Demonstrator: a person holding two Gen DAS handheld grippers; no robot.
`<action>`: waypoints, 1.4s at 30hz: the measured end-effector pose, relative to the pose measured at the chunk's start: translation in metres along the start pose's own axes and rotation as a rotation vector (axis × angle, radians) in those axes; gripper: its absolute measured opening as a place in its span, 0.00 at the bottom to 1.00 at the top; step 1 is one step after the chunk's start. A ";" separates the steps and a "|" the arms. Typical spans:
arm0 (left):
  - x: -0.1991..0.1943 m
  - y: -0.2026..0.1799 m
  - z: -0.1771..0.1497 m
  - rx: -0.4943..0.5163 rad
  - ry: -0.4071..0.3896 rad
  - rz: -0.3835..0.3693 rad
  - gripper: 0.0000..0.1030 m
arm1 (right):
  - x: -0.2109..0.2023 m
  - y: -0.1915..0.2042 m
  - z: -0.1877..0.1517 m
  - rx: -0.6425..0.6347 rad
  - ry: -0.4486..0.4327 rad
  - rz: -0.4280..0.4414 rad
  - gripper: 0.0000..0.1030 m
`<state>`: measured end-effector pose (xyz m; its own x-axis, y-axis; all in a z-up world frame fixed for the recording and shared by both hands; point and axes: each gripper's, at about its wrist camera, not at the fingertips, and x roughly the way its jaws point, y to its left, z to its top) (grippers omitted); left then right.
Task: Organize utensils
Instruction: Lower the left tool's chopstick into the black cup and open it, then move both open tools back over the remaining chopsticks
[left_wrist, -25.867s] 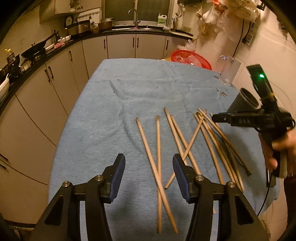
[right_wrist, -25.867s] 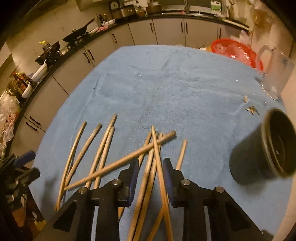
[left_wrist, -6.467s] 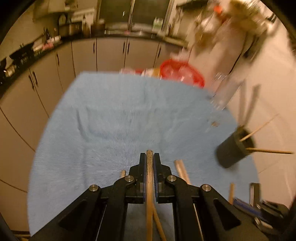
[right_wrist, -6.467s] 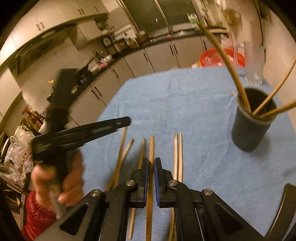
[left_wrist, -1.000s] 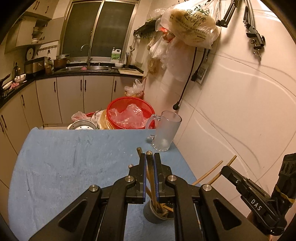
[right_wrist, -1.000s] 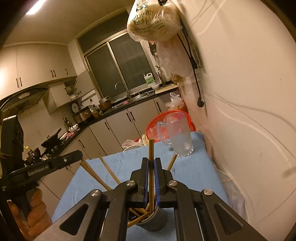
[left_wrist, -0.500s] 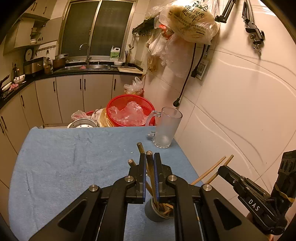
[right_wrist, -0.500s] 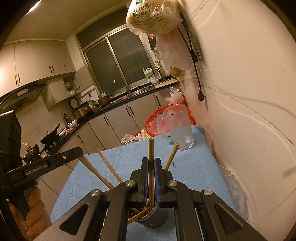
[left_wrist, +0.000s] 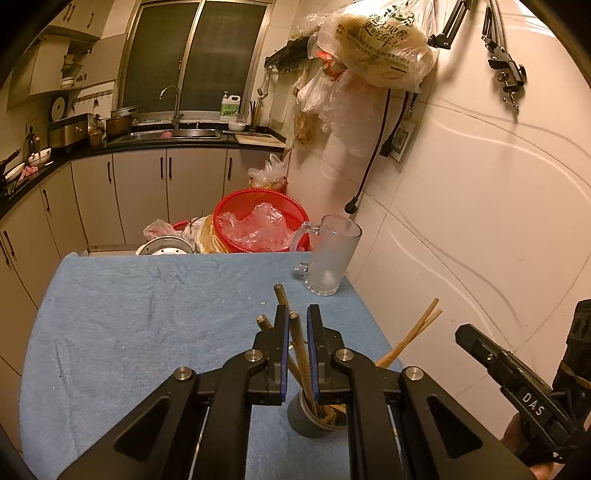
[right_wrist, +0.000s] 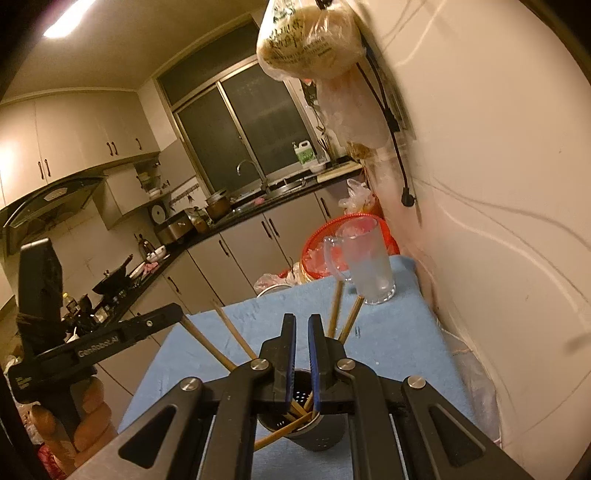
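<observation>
A dark holder cup stands on the blue cloth near the wall, with several wooden chopsticks leaning out of it. My left gripper hovers just above the cup, shut on a chopstick whose lower end dips into the cup. In the right wrist view, that left gripper comes in from the left with its chopstick slanting down to the cup. My right gripper is over the cup, jaws nearly together with nothing between them. Two chopsticks lean just right of it.
A frosted glass mug stands at the table's far right corner, with a red basket behind it. The tiled wall runs close along the right. Blue cloth covers the table. A person's hand holds the left gripper.
The chopstick that stood between my right gripper's jaws is gone from them and now leans in the cup. The left gripper still holds its chopstick over the cup.
</observation>
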<state>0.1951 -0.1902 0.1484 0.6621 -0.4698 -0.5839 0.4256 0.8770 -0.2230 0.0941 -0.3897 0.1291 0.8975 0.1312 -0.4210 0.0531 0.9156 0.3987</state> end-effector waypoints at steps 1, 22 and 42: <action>-0.003 0.000 0.000 0.000 -0.002 0.000 0.08 | -0.005 0.001 0.001 0.002 -0.006 0.004 0.08; -0.100 0.097 -0.092 -0.117 0.047 0.100 0.22 | -0.059 0.049 -0.095 -0.049 0.150 0.135 0.10; -0.076 0.206 -0.193 -0.369 0.306 0.129 0.22 | 0.104 0.143 -0.165 -0.181 0.602 0.131 0.10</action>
<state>0.1134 0.0458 -0.0035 0.4603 -0.3523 -0.8149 0.0690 0.9293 -0.3628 0.1228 -0.1824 0.0081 0.4855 0.3889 -0.7830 -0.1622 0.9201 0.3565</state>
